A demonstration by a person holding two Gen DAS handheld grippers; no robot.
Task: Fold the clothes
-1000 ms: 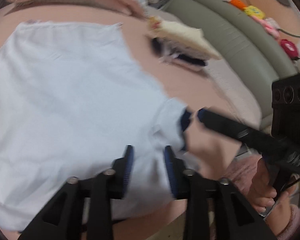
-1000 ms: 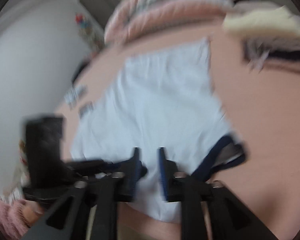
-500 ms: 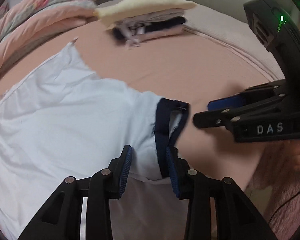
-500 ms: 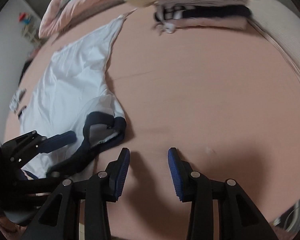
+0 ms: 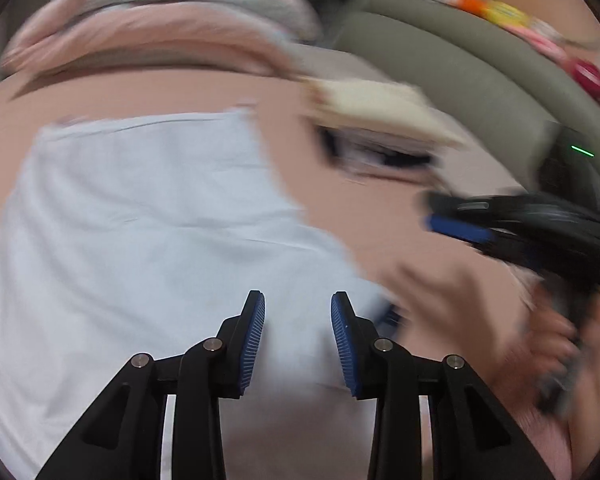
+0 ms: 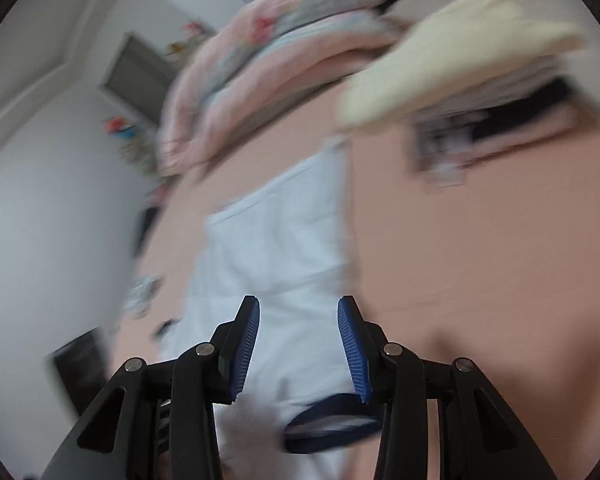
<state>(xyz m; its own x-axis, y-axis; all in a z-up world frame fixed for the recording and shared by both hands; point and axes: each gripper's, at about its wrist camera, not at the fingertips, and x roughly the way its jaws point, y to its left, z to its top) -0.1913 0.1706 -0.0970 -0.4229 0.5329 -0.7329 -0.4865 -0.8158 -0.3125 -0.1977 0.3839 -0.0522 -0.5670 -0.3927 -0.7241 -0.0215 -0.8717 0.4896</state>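
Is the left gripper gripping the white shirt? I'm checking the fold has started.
Apart: left wrist view shows left gripper open above the white shirt, nothing pinched.

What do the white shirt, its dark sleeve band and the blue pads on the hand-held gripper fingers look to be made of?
White shirt: thin matte woven or knit cloth, judging by soft creases; blur hides the weave.
Dark sleeve band: navy, seemingly ribbed trim, curling limply.
Blue pads: likely rubber or soft plastic, with fine ridges.

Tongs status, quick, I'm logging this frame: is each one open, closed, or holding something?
Left tongs: open, empty, over the white shirt.
Right tongs: open, empty.
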